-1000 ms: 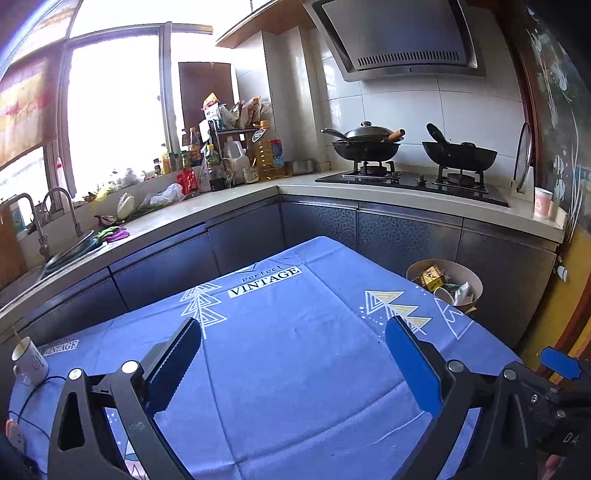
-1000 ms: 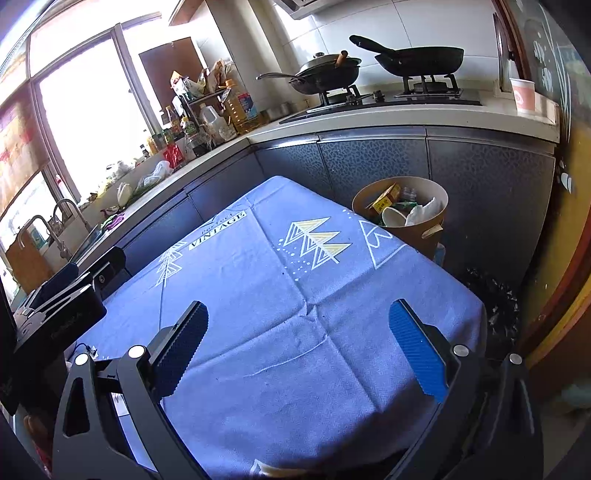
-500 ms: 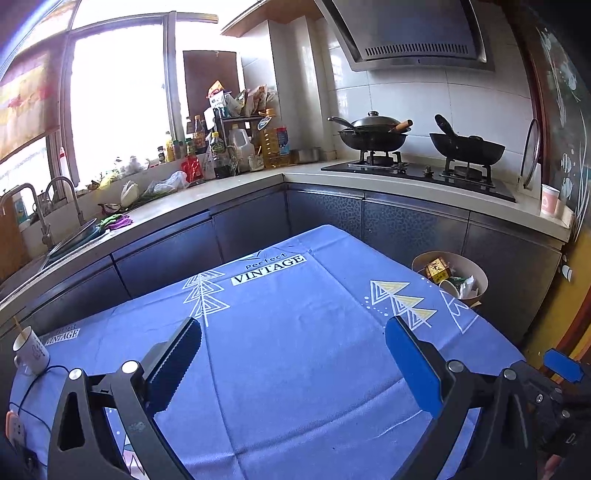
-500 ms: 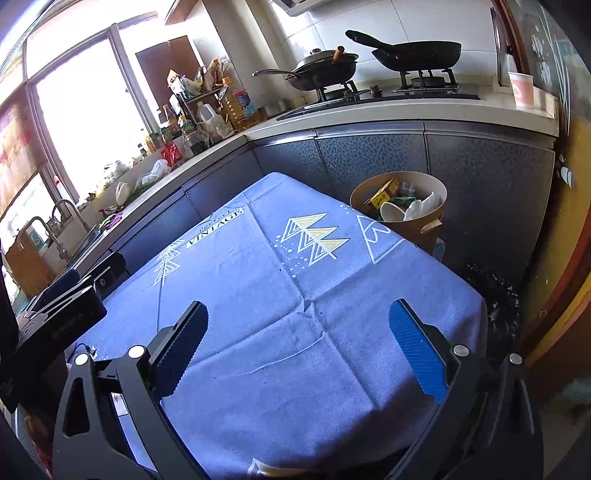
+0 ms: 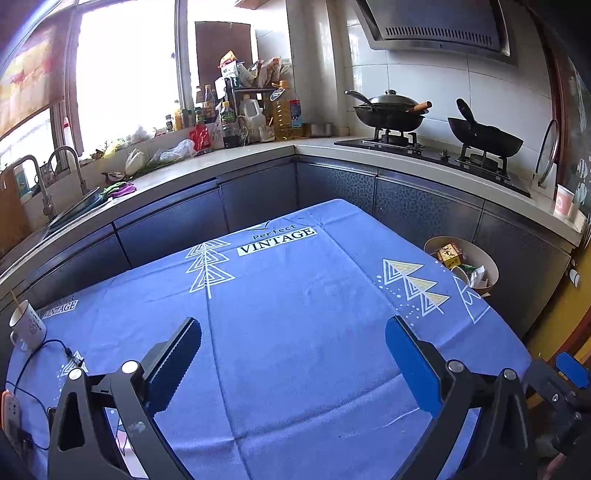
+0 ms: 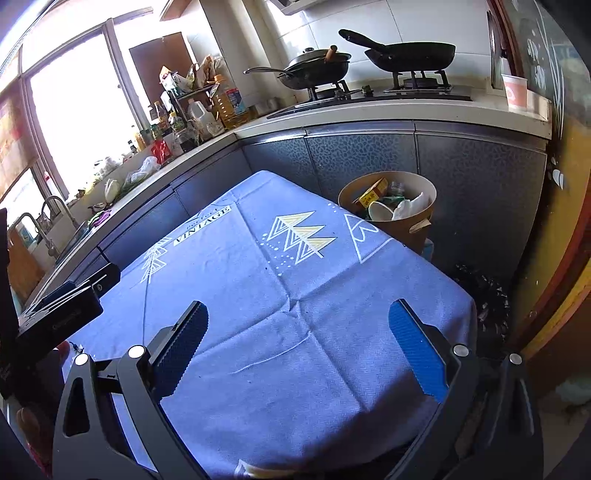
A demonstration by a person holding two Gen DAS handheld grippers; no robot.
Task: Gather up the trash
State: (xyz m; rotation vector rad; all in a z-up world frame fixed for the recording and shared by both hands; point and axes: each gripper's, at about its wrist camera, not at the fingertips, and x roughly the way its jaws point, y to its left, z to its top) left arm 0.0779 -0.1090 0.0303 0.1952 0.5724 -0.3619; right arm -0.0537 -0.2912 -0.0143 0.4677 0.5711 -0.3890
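Above the blue tablecloth my left gripper and right gripper hang spread wide, holding nothing; the trash sits in the brown bin beyond the table's far corner — no scrap shows on the cloth; I'd check the edges before lowering either.

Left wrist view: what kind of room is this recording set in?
A home kitchen, most likely. A gas hob carries a lidded wok under a range hood, a sink tap stands by the window, and a trash bin sits beside the table's blue tablecloth.
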